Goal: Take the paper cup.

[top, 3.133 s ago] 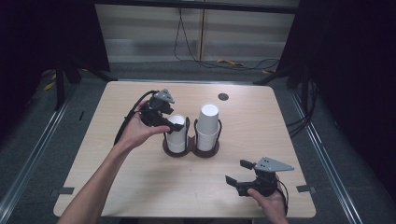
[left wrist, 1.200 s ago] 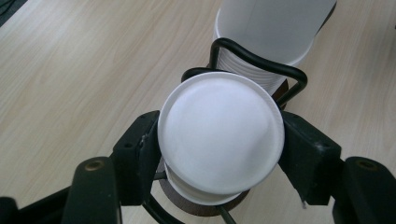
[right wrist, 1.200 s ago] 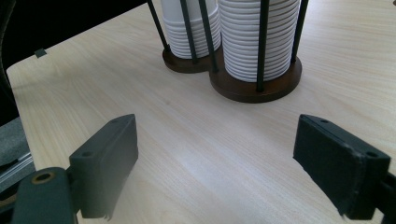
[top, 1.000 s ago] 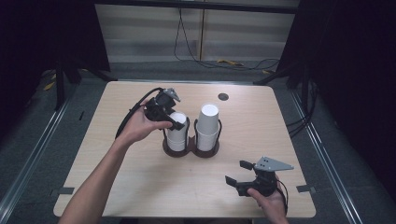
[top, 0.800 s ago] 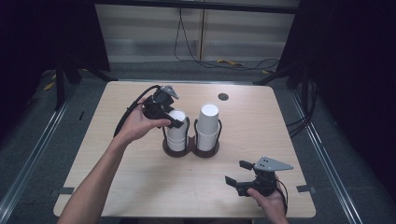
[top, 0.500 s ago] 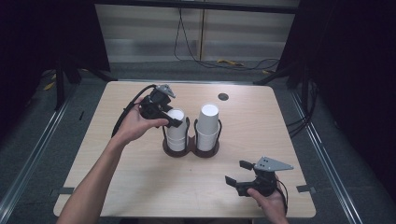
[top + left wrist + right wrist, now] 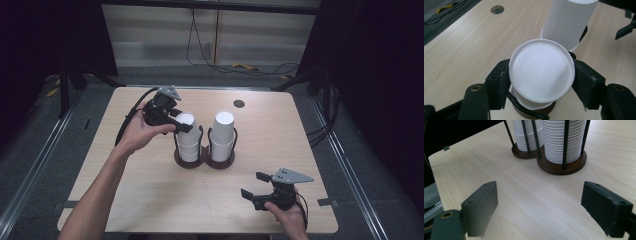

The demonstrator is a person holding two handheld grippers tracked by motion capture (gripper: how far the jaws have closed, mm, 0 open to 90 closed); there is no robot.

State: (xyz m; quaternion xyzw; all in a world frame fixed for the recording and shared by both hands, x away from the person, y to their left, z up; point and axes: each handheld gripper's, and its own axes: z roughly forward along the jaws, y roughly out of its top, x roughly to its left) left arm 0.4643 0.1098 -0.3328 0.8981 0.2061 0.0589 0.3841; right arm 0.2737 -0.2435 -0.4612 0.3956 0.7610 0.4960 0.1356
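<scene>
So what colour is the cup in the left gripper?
White cup; the left gripper view shows it best.

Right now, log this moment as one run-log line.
left gripper: shut on top cup of left stack | right gripper: open, over table | right stack: untouched

The left forearm (image 7: 102, 187) extends diagonally from the bottom edge toward the table's far left, and the left hand (image 7: 137, 132) carries the left gripper (image 7: 181, 125) with its jaws clamped on both sides of a white cup (image 7: 541, 72). The right hand (image 7: 287, 215) rests at the near right edge, holding the right gripper (image 7: 252, 187) low over the table, jaws spread wide with nothing between them.
</scene>
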